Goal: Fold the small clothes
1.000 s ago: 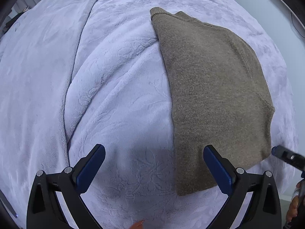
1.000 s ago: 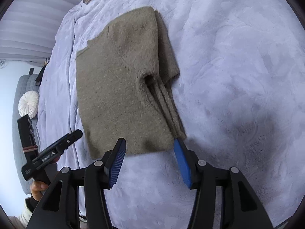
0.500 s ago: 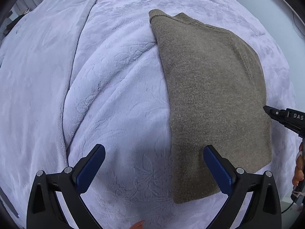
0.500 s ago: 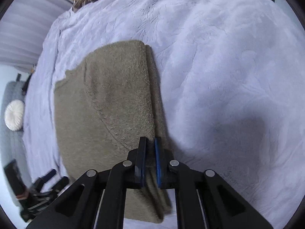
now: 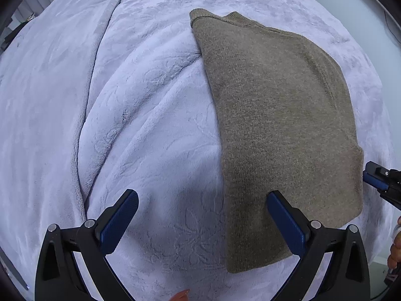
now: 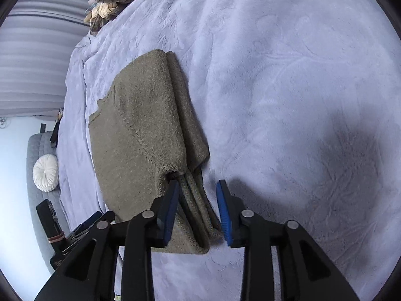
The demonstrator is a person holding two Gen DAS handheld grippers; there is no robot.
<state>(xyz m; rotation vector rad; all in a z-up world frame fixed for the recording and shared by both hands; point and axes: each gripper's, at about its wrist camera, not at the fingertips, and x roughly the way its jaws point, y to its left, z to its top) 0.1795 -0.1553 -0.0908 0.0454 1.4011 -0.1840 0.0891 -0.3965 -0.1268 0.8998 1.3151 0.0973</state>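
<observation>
Your olive-brown knitted sweater [image 5: 280, 130] lies folded into a long panel on the pale lilac plush blanket [image 5: 140, 125] that covers the bed, its ribbed neckline at the far end and its hem nearest you. In the right wrist view the folded-in sleeve layers [image 6: 193, 165] run along the sweater's right edge, stacked in narrow bands.

Your left gripper [image 5: 200, 215] stands with its blue-padded jaws spread wide and nothing pinched between them; its right finger hangs over the sweater's near left corner, its left finger over bare blanket (whether either pad touches the cloth you cannot tell from this angle).

Your right gripper [image 6: 198, 208] has just been opening its jaws. They now stand partly apart, astride the sleeve layers at the sweater's near right corner, with the knit lying between the pads but not squeezed by them. In the left wrist view its tip shows just beside the sweater's right edge.

A heap of beige and brown clothes [image 6: 112, 0] sits at the far end of the bed, well apart from the sweater. A round white cushion [image 6: 45, 173] rests on a grey sofa [image 6: 37, 200] beyond the bed.
</observation>
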